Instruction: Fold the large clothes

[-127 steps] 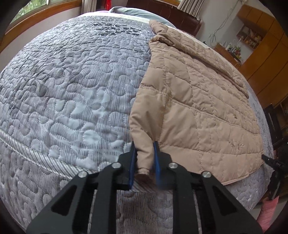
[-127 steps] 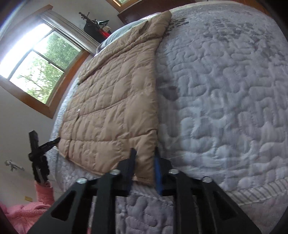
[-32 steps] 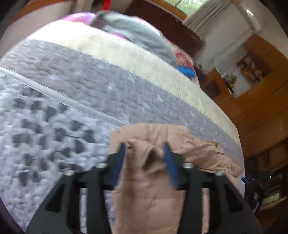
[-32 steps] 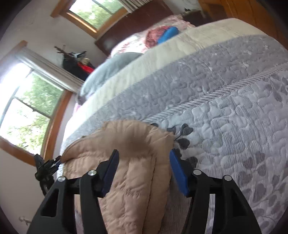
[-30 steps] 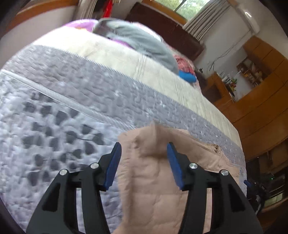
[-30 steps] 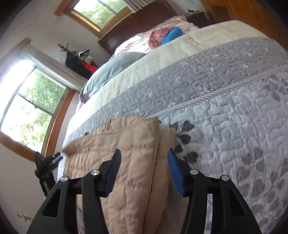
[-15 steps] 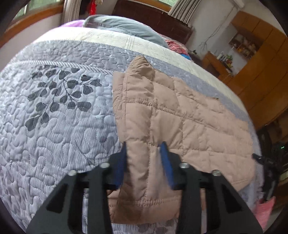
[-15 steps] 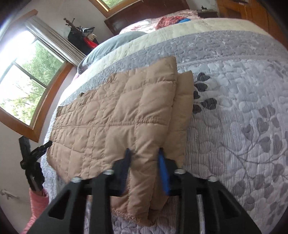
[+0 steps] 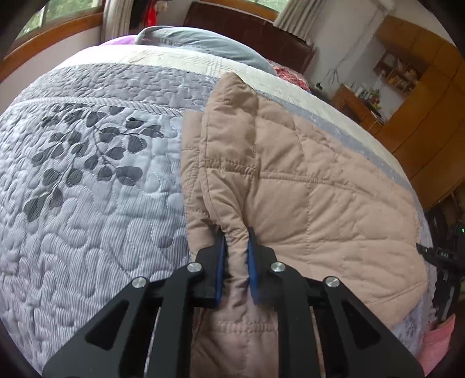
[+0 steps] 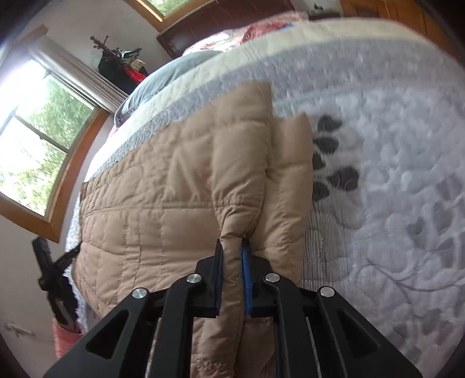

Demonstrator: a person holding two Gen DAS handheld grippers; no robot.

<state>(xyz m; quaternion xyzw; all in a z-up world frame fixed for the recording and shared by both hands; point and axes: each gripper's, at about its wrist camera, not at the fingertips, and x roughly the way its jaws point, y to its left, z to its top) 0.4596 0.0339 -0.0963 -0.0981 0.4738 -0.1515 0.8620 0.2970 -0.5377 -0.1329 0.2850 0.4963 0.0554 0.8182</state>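
A tan quilted jacket (image 9: 314, 192) lies folded over on the grey quilted bedspread (image 9: 87, 186). My left gripper (image 9: 235, 247) is shut on a pinched ridge of the jacket's upper layer near its left edge. In the right wrist view the same jacket (image 10: 162, 197) spreads to the left, and my right gripper (image 10: 232, 256) is shut on a fold of it near its right edge. A lower layer of the jacket sticks out beside each grip. The fabric inside the jaws is hidden.
Grey pillow (image 9: 203, 43) and dark headboard (image 9: 247, 26) at the bed's far end. Wooden wardrobes (image 9: 430, 96) stand to the right. A window (image 10: 37, 139) is on the left wall. Pink cloth (image 10: 62, 340) and a black tripod (image 10: 52, 276) stand beside the bed.
Both grippers opened at the far end of the fold, pulled back toward the near edge and have closed on the jacket's upper layer.
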